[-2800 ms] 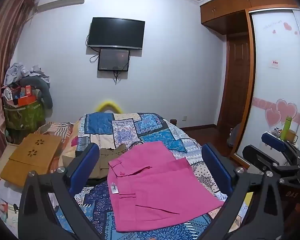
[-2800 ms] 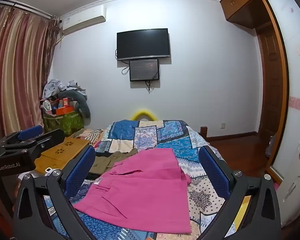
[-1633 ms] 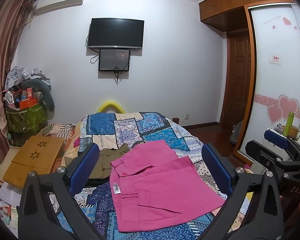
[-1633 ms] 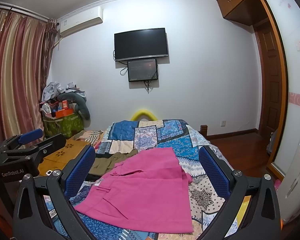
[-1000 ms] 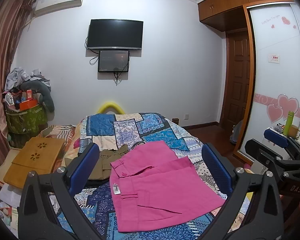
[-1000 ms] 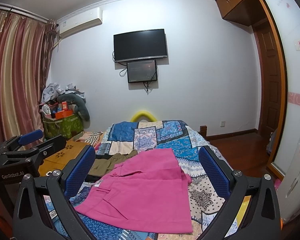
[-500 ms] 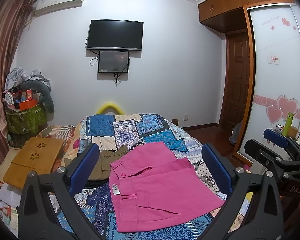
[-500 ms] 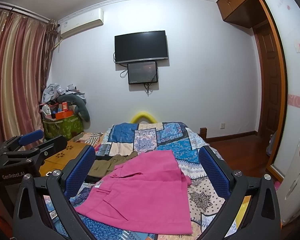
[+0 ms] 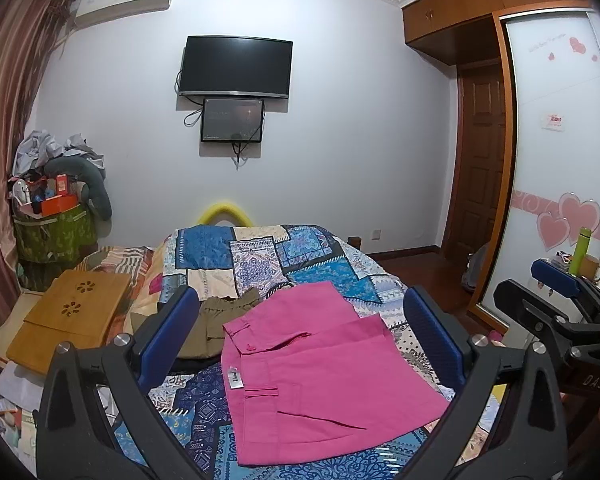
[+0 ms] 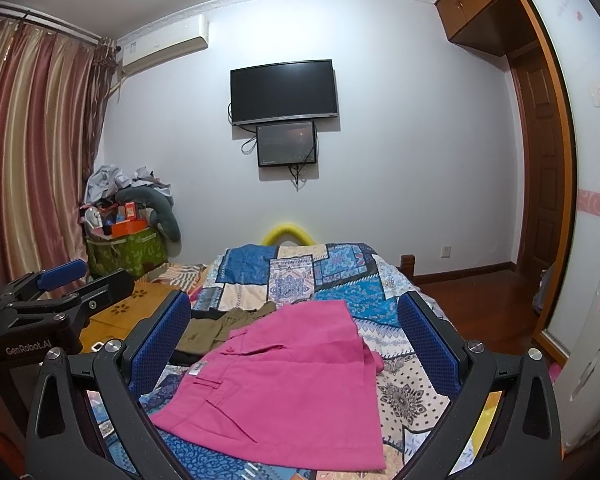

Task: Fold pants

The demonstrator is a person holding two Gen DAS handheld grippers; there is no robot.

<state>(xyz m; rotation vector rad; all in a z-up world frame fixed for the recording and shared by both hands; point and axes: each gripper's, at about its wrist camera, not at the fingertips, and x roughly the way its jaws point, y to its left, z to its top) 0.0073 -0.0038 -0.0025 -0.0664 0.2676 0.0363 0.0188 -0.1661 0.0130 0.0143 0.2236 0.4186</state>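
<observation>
On the patchwork bedspread (image 9: 260, 248) the pink pants (image 9: 324, 376) lie folded flat beside an olive garment (image 9: 216, 320), exactly where they sat moments ago. Left gripper (image 9: 300, 340) and right gripper (image 10: 294, 340) keep hovering, spread wide and empty — the fold looks finished.
</observation>
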